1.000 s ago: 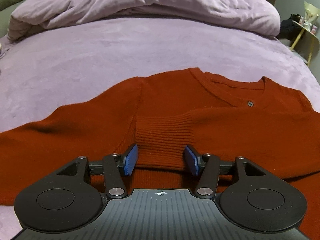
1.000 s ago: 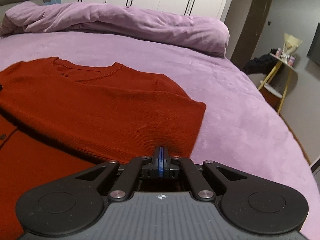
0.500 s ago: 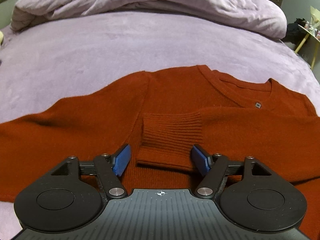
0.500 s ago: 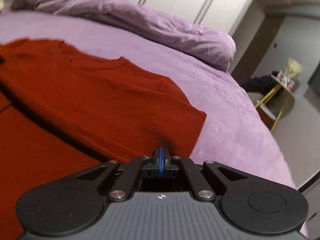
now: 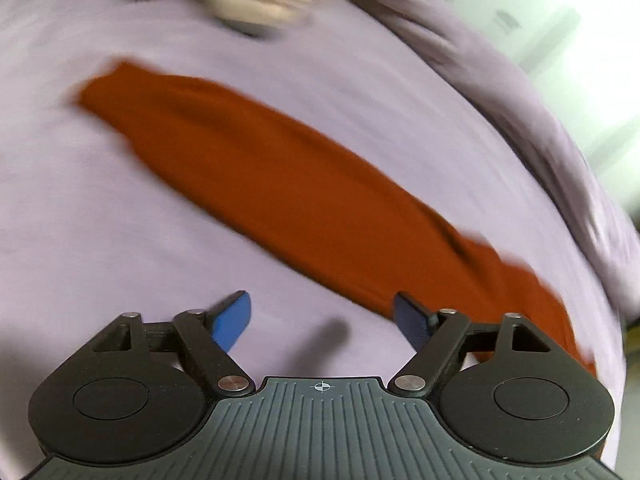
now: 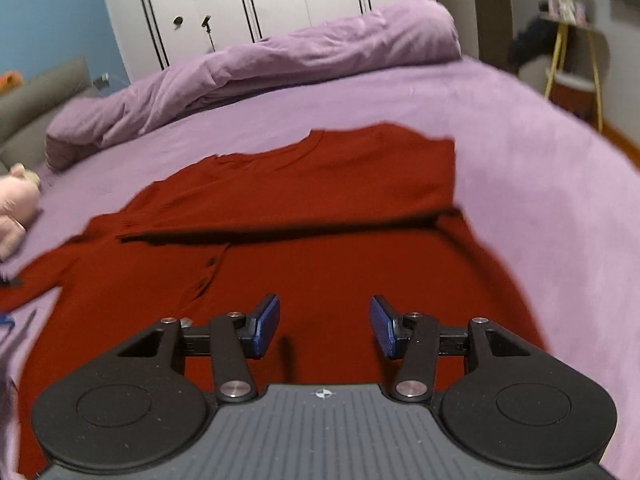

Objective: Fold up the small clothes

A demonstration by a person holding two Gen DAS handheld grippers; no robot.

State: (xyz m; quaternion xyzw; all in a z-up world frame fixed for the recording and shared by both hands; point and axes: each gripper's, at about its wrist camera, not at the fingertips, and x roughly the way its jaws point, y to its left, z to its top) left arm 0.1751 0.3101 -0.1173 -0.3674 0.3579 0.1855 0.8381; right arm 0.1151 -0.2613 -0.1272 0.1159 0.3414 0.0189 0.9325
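- The left tongs (image 5: pixel 322 318) stand wide with nothing between the pads; only bare purple bedspread (image 5: pixel 100 220) lies under the gap.
- One blue pad (image 5: pixel 231 322) hangs over the spread; the other sits at the edge of the red sleeve (image 5: pixel 280 184).
- That sleeve runs out straight and flat across the spread, away from the tongs toward its cuff end. This view is blurred, so finer detail is lost.
- The right tongs (image 6: pixel 324 326) are opening, and nothing is between the pads; they hover over the lower body of the red cardigan (image 6: pixel 320 264).
- The cardigan lies flat on the bed, neck away from the camera, its button line showing down the front.
- Its one sleeve (image 6: pixel 320 184) is already folded across the chest, with a dark shadow under its near edge.
- Beyond lie a rolled duvet (image 6: pixel 260 72), a pink soft toy (image 6: pixel 16 200) at the edge and wardrobe doors (image 6: pixel 280 0) behind.
- Judged from this: one sleeve is folded in and let go; the other is still stretched out.
- Left to do, most likely: bring the outstretched sleeve over the chest, then fold the body up into a compact shape.
- The task seems roughly a third done.
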